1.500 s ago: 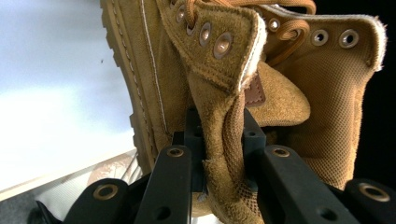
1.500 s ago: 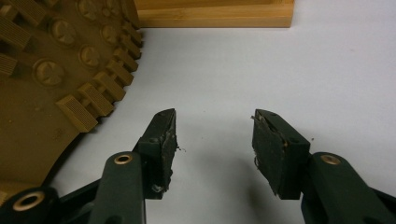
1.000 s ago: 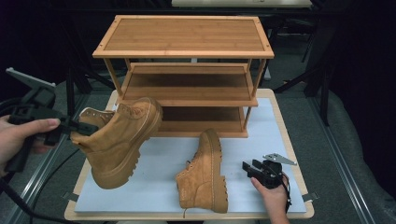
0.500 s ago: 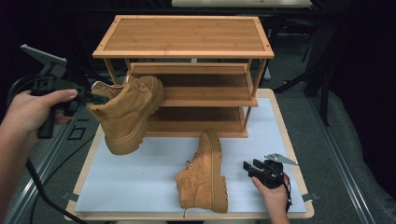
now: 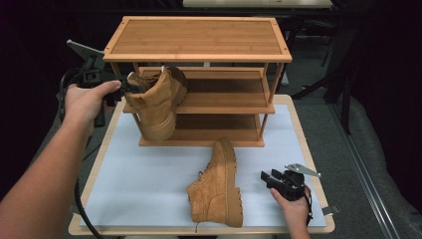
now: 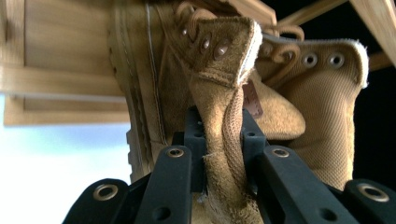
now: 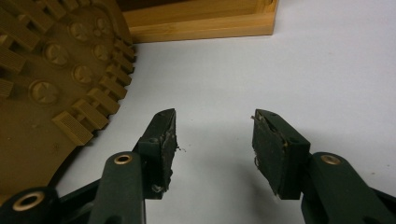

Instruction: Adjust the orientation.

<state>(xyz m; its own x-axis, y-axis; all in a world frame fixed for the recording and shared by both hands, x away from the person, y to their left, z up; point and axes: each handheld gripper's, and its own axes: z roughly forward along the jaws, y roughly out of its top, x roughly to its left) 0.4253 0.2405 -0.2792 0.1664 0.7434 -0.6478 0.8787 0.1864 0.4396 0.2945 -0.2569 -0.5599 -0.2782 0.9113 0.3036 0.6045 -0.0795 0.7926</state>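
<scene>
The left black two-jaw gripper pinches the soft fuzzy collar of a tan suede boot — held up at the wooden three-shelf rack. The right black gripper rests spread wide beside the other tan boot's bumpy rubber sole on the pale blue mat.

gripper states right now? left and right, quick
Left gripper: shut on the lifted boot, pinching its collar edge.
Right gripper: open, holding nothing, beside the boot on the mat.
</scene>
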